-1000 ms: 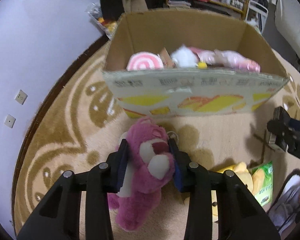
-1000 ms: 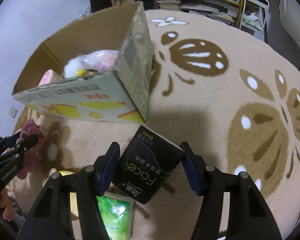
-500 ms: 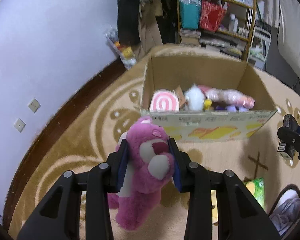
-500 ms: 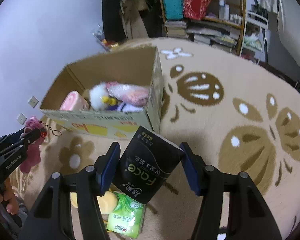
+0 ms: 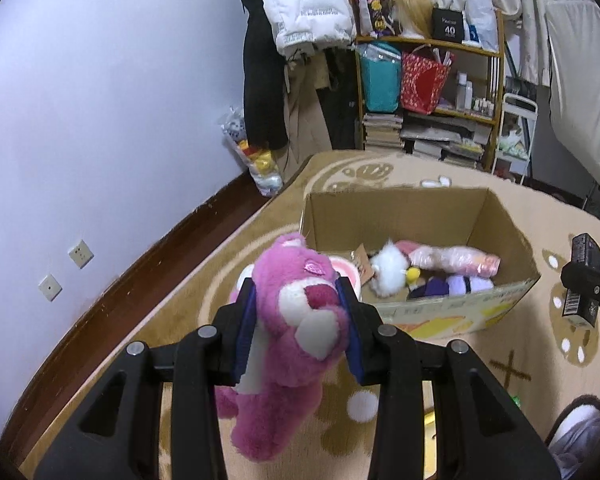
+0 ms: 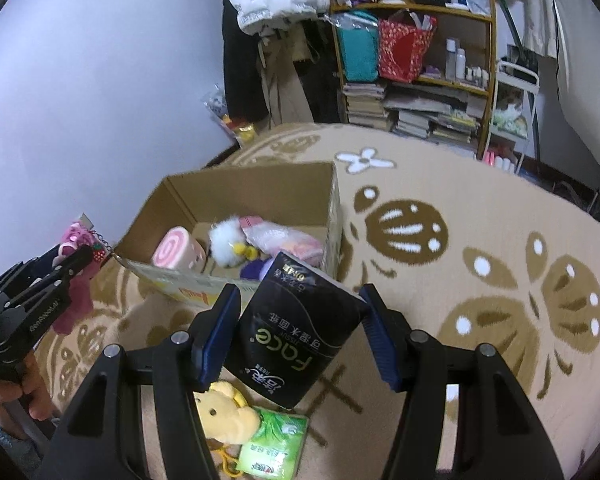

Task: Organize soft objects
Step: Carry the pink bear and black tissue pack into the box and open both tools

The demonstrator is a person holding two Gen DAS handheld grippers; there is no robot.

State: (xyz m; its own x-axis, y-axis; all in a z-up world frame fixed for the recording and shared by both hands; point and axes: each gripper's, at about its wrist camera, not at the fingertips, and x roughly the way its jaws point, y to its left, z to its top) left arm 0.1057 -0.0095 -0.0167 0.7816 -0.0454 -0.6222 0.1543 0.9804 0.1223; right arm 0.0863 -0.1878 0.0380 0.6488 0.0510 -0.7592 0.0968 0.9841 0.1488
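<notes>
My left gripper [image 5: 298,324] is shut on a pink plush bear [image 5: 296,332], which hangs above the carpet just short of the open cardboard box [image 5: 396,212]. A black tissue pack [image 6: 296,332] is clamped in my right gripper [image 6: 300,332], held up near the box's [image 6: 256,184] front right corner. Inside the box lie a pink swirl-roll plush [image 6: 176,252], a white fluffy toy [image 6: 228,240], a pink packet [image 6: 284,240] and a purple toy [image 5: 456,286]. In the right wrist view the left gripper [image 6: 56,276] with the bear [image 6: 78,292] shows at the left edge.
A yellow plush [image 6: 224,412] and a green tissue pack [image 6: 274,446] lie on the patterned carpet [image 6: 480,248] below my right gripper. A cluttered shelf [image 5: 432,92], hanging clothes [image 5: 300,12] and a bag of toys [image 5: 260,160] stand along the far wall. A slippered foot [image 5: 580,428] is at lower right.
Both grippers have risen with their loads and tilted up, so the box's inside and the far shelf now show. Bear and tissue pack stay gripped.
</notes>
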